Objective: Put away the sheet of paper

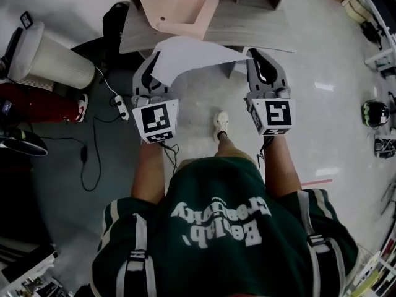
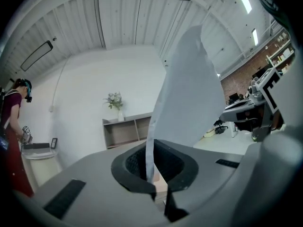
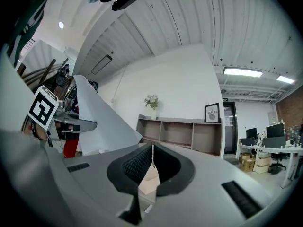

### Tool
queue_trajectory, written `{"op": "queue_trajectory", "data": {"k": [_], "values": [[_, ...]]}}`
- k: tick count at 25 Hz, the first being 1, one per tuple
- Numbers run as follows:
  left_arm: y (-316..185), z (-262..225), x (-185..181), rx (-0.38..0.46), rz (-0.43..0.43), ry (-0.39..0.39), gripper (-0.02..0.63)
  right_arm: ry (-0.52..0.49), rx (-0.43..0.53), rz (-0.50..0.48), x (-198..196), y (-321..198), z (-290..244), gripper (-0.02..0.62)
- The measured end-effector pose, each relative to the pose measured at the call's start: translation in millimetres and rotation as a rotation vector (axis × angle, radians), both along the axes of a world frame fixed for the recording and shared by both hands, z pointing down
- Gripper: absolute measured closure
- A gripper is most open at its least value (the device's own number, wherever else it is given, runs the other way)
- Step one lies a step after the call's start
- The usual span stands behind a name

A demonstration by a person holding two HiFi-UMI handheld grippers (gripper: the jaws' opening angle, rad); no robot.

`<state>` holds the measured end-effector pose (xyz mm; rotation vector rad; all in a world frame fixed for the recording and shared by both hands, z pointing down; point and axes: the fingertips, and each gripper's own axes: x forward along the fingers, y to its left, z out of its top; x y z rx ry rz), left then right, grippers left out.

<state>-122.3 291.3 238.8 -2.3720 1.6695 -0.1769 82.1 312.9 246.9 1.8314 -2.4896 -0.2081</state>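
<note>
A white sheet of paper [image 1: 192, 57] hangs in the air between my two grippers, in front of a low grey table [image 1: 260, 23]. My left gripper [image 1: 150, 64] is shut on the sheet's left edge. In the left gripper view the sheet [image 2: 189, 93] rises upright out of the closed jaws [image 2: 150, 176]. My right gripper [image 1: 257, 55] is shut on the sheet's right corner; in the right gripper view a thin paper edge [image 3: 152, 157] sits between the pads, and the rest of the sheet [image 3: 102, 122] spreads to the left. A pink open tray [image 1: 179, 8] lies on the table beyond the sheet.
A white ribbed cylinder [image 1: 52, 60] stands on the floor at the left, with a power strip [image 1: 120, 107] and cables beside it. A helmet [image 1: 374, 113] lies at the right. A wooden shelf [image 3: 180, 134] lines the far wall. A person in red [image 2: 12, 141] stands far left.
</note>
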Motion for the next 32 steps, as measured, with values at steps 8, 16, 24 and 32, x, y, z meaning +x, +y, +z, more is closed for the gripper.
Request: {"op": "queue_trajectory", "data": {"k": [8,16,24,32], "values": [[-127,2,31,-0.021,-0.043,-0.021,0.588,-0.009,-0.010,-0.040,36,-138,-2,0.558],[-234,10,43,-0.042,-0.106,-0.021,0.588,-0.003,-0.002,-0.100,52,-252,-1,0.558],[-286,21,50,-0.084,-0.125,-0.002,0.588,-0.007,-0.015,-0.131,60,-300,6,0.558],[-326,40,40,-0.137,-0.135,-0.018,0.588,0.014,-0.042,-0.137,54,-338,13,0.558]]}}
